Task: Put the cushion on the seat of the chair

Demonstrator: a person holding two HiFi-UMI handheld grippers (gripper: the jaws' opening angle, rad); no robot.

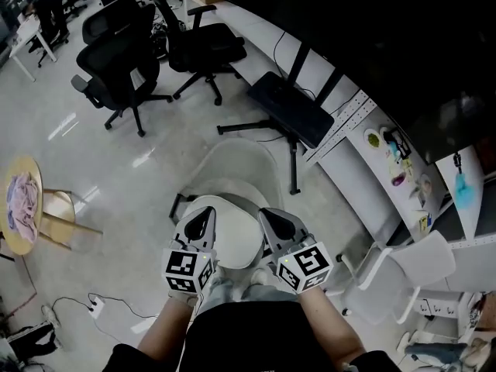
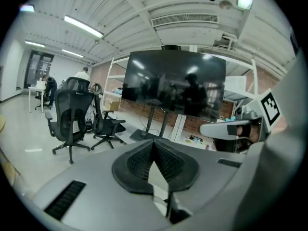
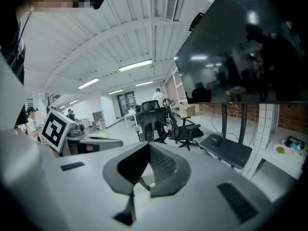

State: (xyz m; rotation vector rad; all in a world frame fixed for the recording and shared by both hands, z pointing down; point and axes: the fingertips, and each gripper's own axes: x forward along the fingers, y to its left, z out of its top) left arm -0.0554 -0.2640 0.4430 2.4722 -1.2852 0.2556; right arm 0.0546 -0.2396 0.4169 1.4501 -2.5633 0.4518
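A white shell chair [image 1: 232, 165] stands on the floor right below me, its back on the far side. A pale round cushion [image 1: 229, 239] lies flat on its seat. My left gripper [image 1: 203, 214] and right gripper [image 1: 269, 215] hover side by side over the near edge of the cushion, close to my body. Both are shut, with nothing between the jaws. In the left gripper view the ribbed pads of the left gripper [image 2: 154, 143] meet at the tip. The right gripper [image 3: 147, 146] shows the same in its own view. Both point out across the room.
Two black office chairs [image 1: 124, 68] [image 1: 205, 49] stand at the far left. A black stand base [image 1: 291, 107] of a large screen sits just beyond the chair. A round yellow stool with cloth [image 1: 22, 204] is left, another white chair [image 1: 411, 266] right, a power strip [image 1: 94, 304] near my feet.
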